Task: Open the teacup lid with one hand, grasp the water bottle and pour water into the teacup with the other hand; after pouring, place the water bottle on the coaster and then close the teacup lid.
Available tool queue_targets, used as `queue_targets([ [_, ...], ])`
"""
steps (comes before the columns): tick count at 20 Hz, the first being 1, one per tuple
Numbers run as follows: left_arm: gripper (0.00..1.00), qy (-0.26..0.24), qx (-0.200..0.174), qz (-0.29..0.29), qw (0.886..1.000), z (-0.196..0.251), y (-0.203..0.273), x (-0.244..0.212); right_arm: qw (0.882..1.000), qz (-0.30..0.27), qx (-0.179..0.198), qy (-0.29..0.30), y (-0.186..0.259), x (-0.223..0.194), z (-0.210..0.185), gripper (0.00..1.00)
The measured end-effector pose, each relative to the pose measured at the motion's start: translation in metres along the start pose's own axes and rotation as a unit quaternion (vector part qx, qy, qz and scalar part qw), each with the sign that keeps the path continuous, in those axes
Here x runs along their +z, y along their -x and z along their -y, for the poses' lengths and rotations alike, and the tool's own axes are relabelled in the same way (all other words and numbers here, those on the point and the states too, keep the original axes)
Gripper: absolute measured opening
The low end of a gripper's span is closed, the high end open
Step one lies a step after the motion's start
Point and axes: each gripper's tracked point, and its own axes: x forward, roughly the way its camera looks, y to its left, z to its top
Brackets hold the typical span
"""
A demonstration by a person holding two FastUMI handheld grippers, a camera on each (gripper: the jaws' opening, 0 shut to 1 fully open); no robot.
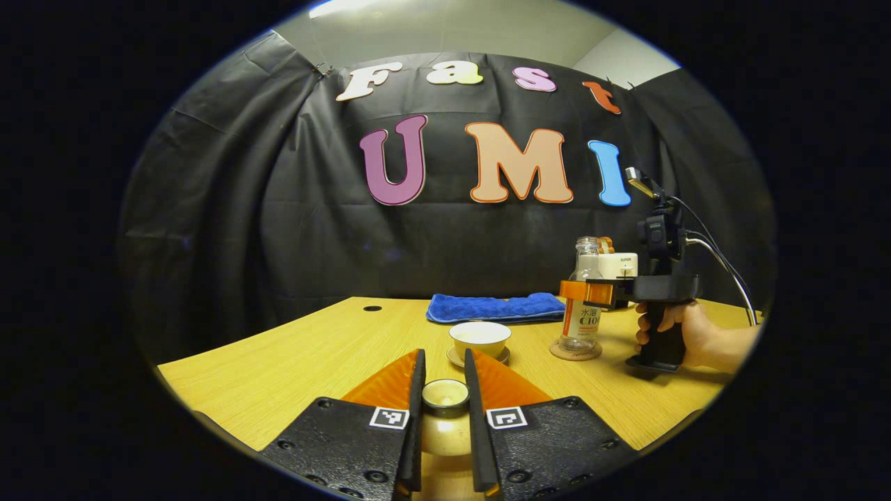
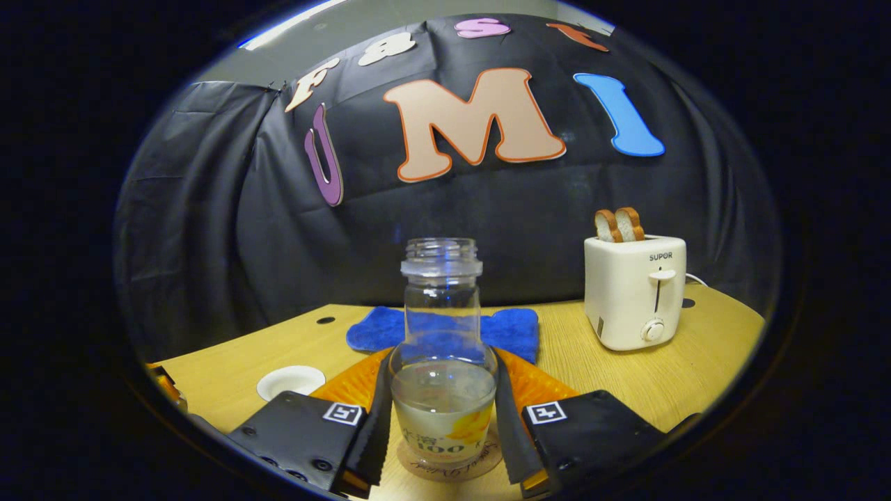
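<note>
The bottle (image 2: 443, 348) stands upright on the coaster (image 2: 449, 463) on the table (image 2: 626, 379), uncapped, with water in its lower part. In the right gripper view the right gripper (image 2: 441, 424) has a finger on each side of the bottle, both lying against its glass, so it looks closed on it, though the fisheye bend makes the contact hard to be sure of. In the left gripper view the same bottle (image 1: 583, 299) shows on its coaster (image 1: 575, 350) with the right gripper's orange fingers across its middle and a hand (image 1: 686, 330) on the black handle.

The cup (image 1: 480, 339) sits open on its saucer (image 1: 459, 357), just left of the bottle and near the middle of the table (image 1: 278, 362). The lid (image 1: 445, 403) is off the cup, held between the fingers of the left gripper (image 1: 444, 393), which press on its knob from both sides, nearer the camera than the cup.

Behind the cup lies a blue cloth (image 1: 495, 307). A white toaster (image 2: 635, 292) with two slices of bread (image 2: 619, 225) in its slots stands at the right of the table.
</note>
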Motion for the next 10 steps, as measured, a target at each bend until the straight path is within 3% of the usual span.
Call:
queue_targets([
  [7, 0.26, 0.001, 0.000, 0.000, 1.000, 0.0006, 0.0014, -0.0008, 0.997, 0.051, -0.005, 0.060, 0.0106, 0.0006, -0.0111, 0.71],
  [10, 0.26, 0.001, 0.000, -0.001, 1.000, -0.0001, 0.0003, 0.0004, 0.997, 0.052, -0.010, 0.056, 0.0097, -0.0026, -0.0104, 0.75],
])
